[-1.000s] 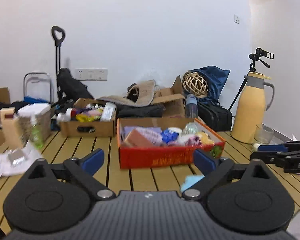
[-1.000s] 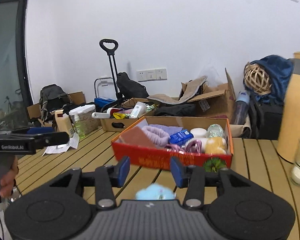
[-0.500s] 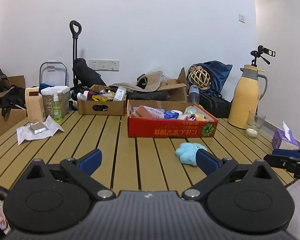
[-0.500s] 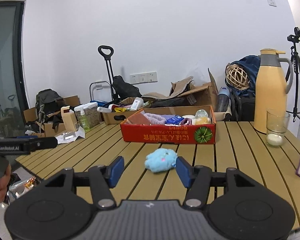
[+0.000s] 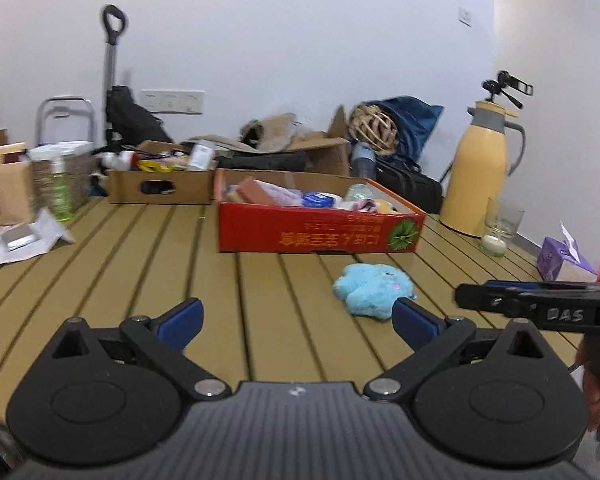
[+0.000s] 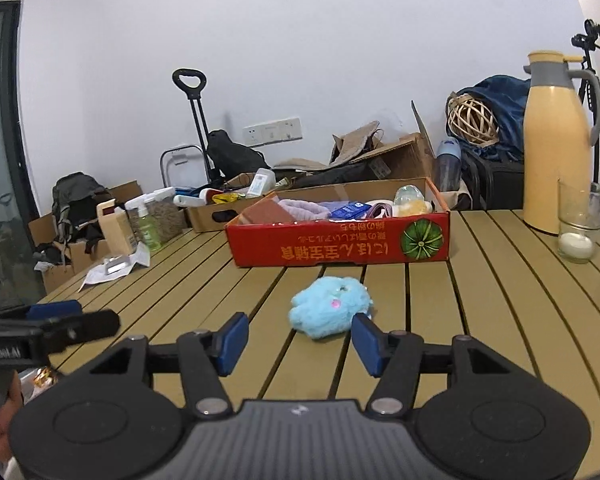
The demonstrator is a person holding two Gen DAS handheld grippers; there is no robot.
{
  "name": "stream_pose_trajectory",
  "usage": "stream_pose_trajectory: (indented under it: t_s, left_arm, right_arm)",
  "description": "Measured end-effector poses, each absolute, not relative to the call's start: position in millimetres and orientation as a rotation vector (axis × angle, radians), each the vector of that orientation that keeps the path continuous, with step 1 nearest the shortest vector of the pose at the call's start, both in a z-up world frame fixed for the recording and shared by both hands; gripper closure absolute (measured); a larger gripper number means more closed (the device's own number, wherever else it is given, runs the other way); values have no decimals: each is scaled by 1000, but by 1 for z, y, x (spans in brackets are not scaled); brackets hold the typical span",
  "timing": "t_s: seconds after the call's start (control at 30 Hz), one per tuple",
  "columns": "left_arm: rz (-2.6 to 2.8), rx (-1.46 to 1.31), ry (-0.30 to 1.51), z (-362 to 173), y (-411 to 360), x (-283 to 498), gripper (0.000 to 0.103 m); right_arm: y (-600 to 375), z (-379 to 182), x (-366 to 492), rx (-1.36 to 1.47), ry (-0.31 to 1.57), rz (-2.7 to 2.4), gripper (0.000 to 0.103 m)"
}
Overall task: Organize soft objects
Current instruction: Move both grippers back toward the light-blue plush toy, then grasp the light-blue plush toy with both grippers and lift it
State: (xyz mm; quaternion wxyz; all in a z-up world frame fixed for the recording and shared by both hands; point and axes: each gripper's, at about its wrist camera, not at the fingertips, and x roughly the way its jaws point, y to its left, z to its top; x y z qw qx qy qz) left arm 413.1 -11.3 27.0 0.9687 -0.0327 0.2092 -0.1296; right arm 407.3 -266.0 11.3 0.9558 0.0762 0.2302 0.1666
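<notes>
Your light is soft, even and bright, with faint shadows. Ahead of your left jaws the boxes [image 5: 162,188] and trolley handle [image 5: 114,24] smear with motion blur. Fisheye bends both views' edges; corners vignette black.

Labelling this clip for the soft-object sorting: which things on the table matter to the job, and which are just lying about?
Job:
blue plush toy
red box of soft items
right gripper, open
left gripper, open

Lying about:
yellow jug
candle glass
brown box
green bottle
papers
</notes>
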Motion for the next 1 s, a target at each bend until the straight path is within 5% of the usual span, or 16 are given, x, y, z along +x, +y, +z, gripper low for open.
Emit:
stream_pose_trajectory:
  t_s: [0.4,0.77,0.9,1.0]
  left_arm:
    - [-362,-178,557,6,-43,540,1]
    - [-509,-300,689,-33,-56,580,45]
    - [-517,-362,719,-37,-52,586,50]
    - [-531,-370,719,-38,-51,585,63]
  right_arm:
    - [-292,-34,486,291,559,296,46]
    - [-313,-55,524,484,606,328,45]
    - [-305,-57,545,512,623,361,46]
    - [-299,-60,552,542,643,390,60]
